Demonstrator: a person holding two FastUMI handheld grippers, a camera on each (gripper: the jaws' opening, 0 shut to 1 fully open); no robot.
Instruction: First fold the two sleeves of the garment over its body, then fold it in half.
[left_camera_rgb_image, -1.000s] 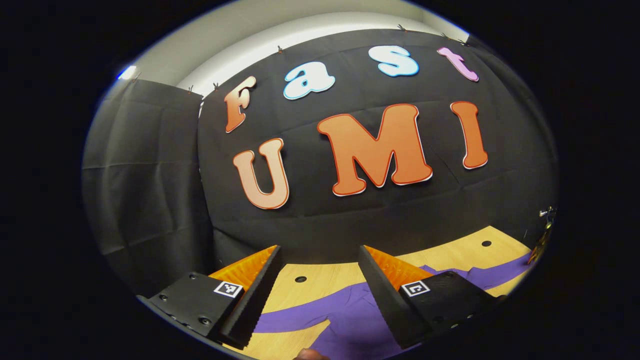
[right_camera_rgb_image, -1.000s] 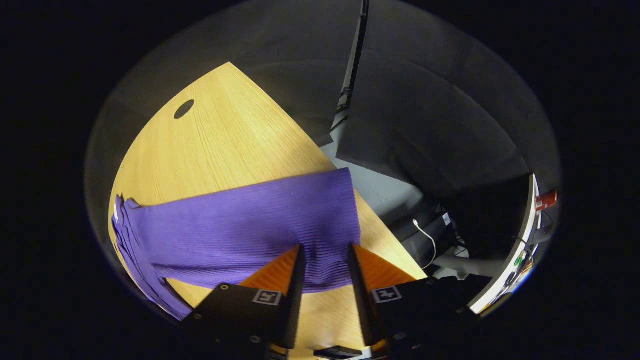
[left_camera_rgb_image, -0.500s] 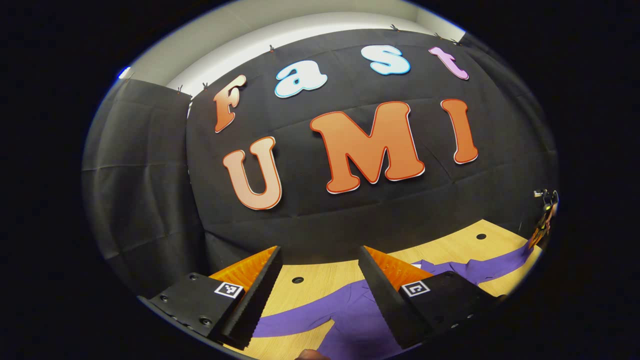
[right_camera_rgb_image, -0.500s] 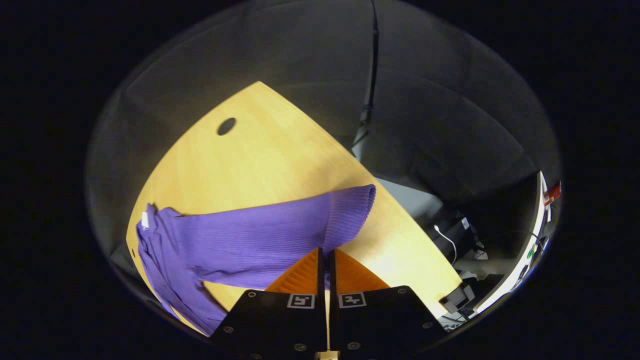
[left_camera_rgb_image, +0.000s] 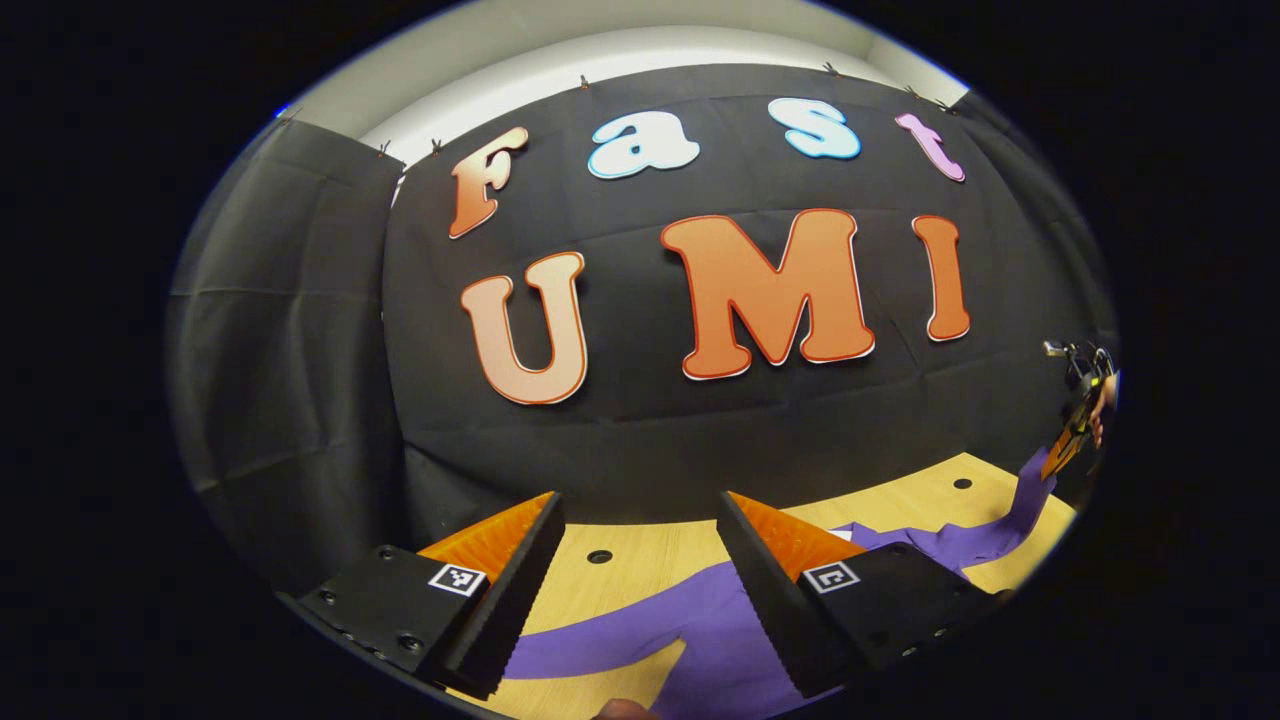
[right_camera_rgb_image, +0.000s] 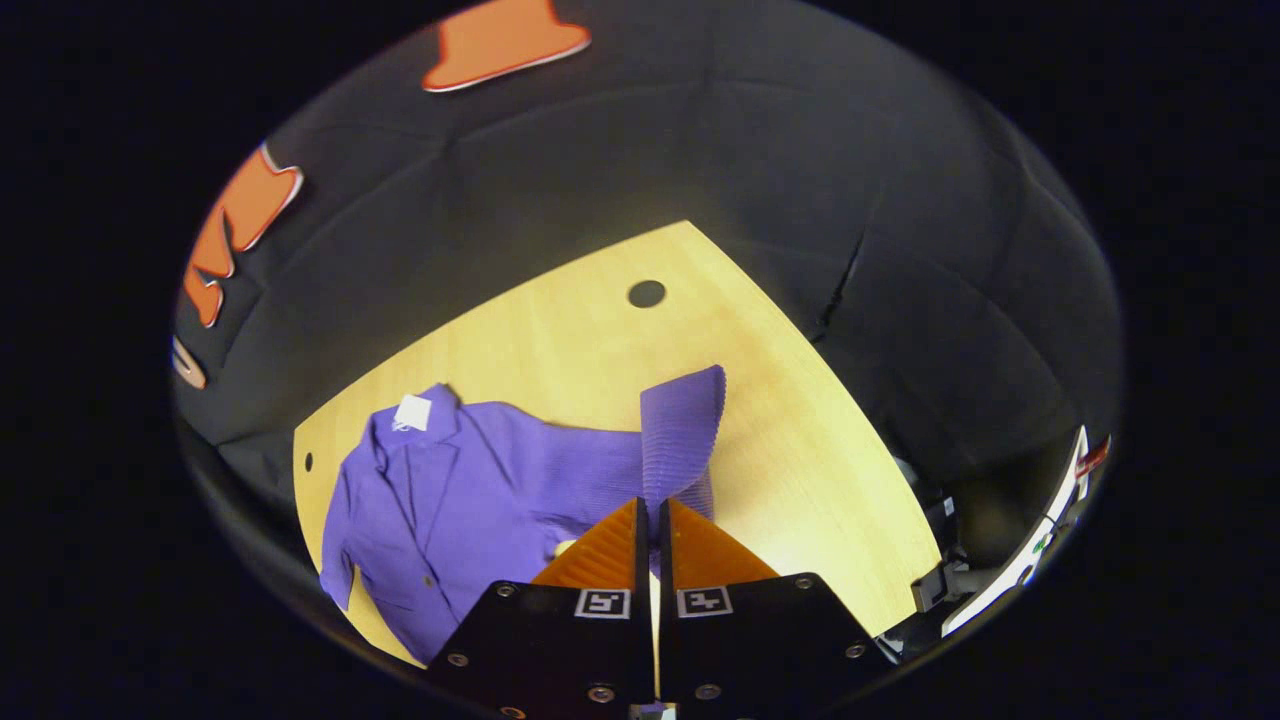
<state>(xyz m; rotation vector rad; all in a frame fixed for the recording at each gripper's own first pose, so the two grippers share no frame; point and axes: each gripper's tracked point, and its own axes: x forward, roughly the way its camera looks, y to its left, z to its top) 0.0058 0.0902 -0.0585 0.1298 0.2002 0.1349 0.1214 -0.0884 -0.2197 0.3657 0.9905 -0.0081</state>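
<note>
The garment (right_camera_rgb_image: 470, 490) is lying spread on the table (right_camera_rgb_image: 560, 340), its collar toward the table's far left corner. The right gripper (right_camera_rgb_image: 652, 515) is pinching the sleeve (right_camera_rgb_image: 680, 430) between fully closed fingers and is now lifting it: the sleeve that lay flat on the table a second ago is standing up off the table and swinging toward the garment's body. The left gripper (left_camera_rgb_image: 640, 535) is still hovering above the table's near edge, jaws wide apart and empty, with the garment (left_camera_rgb_image: 700, 640) beneath it. Far off at the table's right end, the right gripper (left_camera_rgb_image: 1075, 430) is raising the sleeve (left_camera_rgb_image: 1025, 490) higher than before.
</note>
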